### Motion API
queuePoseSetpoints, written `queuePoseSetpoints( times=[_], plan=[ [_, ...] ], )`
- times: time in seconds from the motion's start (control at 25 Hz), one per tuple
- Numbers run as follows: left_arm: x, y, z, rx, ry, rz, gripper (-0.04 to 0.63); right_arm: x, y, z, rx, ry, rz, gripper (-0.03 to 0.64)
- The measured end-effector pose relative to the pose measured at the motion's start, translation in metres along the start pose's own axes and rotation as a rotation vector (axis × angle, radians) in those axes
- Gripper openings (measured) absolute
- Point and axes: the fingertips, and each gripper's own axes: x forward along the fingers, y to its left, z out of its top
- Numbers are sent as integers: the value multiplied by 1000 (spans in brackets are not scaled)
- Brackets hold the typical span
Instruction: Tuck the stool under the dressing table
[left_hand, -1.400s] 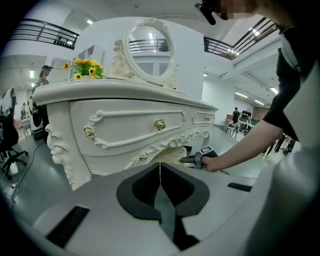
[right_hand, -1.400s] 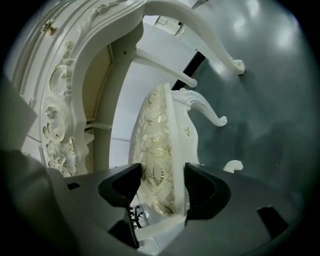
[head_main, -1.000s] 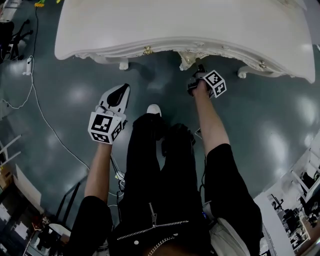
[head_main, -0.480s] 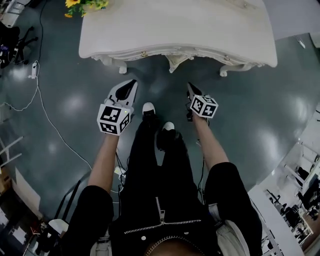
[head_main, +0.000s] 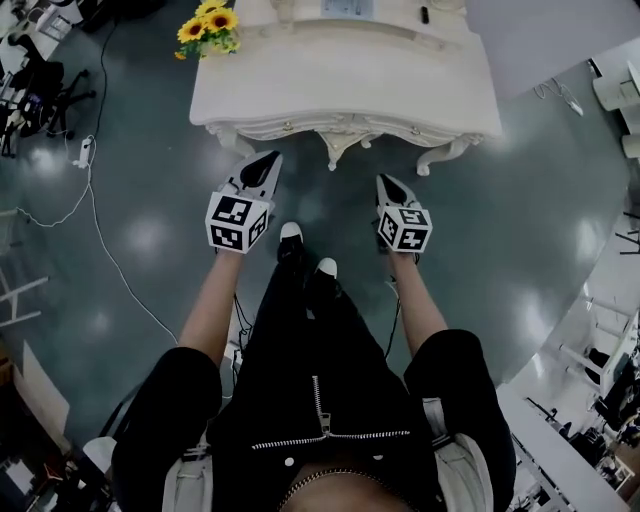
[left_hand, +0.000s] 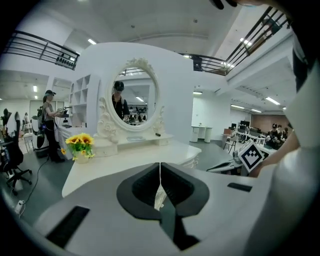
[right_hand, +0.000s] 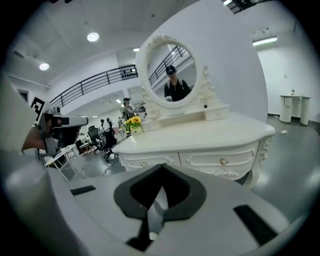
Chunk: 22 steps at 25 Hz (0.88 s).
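The white dressing table (head_main: 340, 70) stands ahead of me, with an oval mirror (left_hand: 134, 95) on its back edge. No stool shows in any view; the tabletop hides the space under it in the head view. My left gripper (head_main: 263, 168) hovers in front of the table's left front, its jaws shut with nothing between them (left_hand: 160, 167). My right gripper (head_main: 386, 186) hangs before the table's right front, also shut and empty (right_hand: 161, 169). Both are held well above the floor and clear of the table (right_hand: 200, 140).
A vase of yellow flowers (head_main: 208, 25) stands on the table's left corner. White cables (head_main: 90, 220) trail over the dark floor at left, near office chairs (head_main: 40, 85). A person (left_hand: 50, 125) stands far left. The holder's legs and shoes (head_main: 305, 262) are between the grippers.
Both grippers have risen and drawn back from the table's front edge as the holder stood up. The right gripper has rolled and left the spot under the table edge.
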Motion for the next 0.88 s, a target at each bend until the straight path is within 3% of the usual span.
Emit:
queuePoseSetpoints(
  times=[0.24, 0.48, 0.88],
  plan=[
    [-29, -17, 59, 49, -94, 12, 23, -47, 40, 90, -140, -153, 31, 3],
    [-49, -27, 96, 75, -166, 22, 23, -83, 64, 161, -214, -279, 46, 3],
    [-57, -46, 96, 76, -185, 2, 23, -118, 85, 183, -276, -344, 64, 2]
  ],
)
